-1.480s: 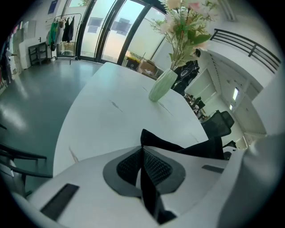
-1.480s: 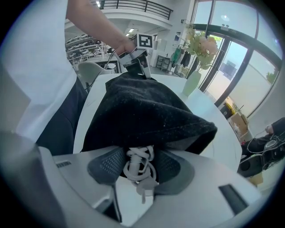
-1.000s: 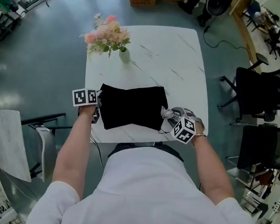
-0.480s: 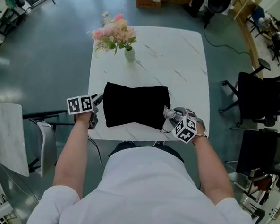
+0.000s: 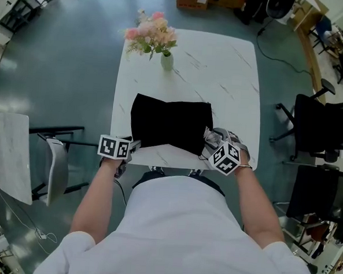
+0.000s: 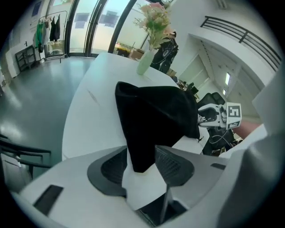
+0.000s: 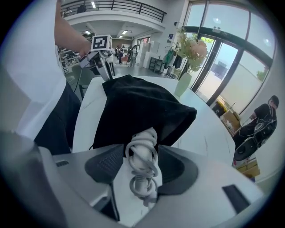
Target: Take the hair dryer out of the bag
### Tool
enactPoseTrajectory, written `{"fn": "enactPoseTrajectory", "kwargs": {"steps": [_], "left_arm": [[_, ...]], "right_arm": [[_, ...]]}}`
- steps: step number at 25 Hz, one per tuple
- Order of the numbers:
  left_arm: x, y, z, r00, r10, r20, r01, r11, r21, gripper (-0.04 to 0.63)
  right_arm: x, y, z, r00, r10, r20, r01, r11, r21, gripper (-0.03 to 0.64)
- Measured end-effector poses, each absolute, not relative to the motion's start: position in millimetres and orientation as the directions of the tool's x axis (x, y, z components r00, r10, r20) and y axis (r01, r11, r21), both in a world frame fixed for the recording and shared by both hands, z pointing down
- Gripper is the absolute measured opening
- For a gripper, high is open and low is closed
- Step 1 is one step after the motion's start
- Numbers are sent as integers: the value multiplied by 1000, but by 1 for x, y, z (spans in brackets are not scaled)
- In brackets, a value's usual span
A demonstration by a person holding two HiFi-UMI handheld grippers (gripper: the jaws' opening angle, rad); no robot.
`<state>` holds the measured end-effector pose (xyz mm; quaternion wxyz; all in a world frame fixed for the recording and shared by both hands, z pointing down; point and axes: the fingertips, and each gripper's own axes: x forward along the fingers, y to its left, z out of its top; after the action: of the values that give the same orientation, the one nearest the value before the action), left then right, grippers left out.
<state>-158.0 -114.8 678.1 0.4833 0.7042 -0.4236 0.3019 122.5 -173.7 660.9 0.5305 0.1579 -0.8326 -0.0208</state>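
Note:
A black cloth bag (image 5: 171,123) lies flat on the white marble table (image 5: 222,67). My left gripper (image 5: 133,144) is at the bag's near left corner. Its jaws are opening, and the tip of the bag (image 6: 156,111) lies loose between them in the left gripper view (image 6: 141,164). My right gripper (image 5: 209,143) is at the bag's right end. Its jaws (image 7: 141,167) are opening around the white hair dryer handle (image 7: 142,151), which is wound with its cord and sticks out of the bag's mouth (image 7: 138,111). The rest of the dryer is hidden inside.
A vase of pink flowers (image 5: 166,59) stands at the far left of the table. Black office chairs (image 5: 317,122) are to the right and a white chair (image 5: 54,167) to the left. My body is against the table's near edge.
My left gripper has left the bag's left edge, swung toward the near table edge and opened. The right gripper has stayed at the bag's right end.

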Motion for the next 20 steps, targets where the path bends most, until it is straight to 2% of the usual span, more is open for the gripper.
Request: {"fn": "enactPoseTrajectory", "kwargs": {"steps": [8,9,10,12,20], "left_arm": [[-155,-110,694,391,-260,883,-912,-234,336,192],[-157,-109,694,381,-255,889,-915,-239,324,177],[-158,-108,693,370,-255,893,-919,-242,311,126],[-159,-110,691,355,-265,896,-924,-246,293,72],[-175,-116,676,307,-300,903,-934,-279,225,44]], "right_arm": [[114,-178,676,-343,-284,896,-242,948,208,255],[113,-178,677,-337,-280,899,-245,948,204,255],[113,-178,678,-332,-276,902,-247,948,200,255],[113,-179,679,-327,-269,906,-246,950,194,255],[114,-172,674,-338,-217,916,-167,971,169,244]]}}
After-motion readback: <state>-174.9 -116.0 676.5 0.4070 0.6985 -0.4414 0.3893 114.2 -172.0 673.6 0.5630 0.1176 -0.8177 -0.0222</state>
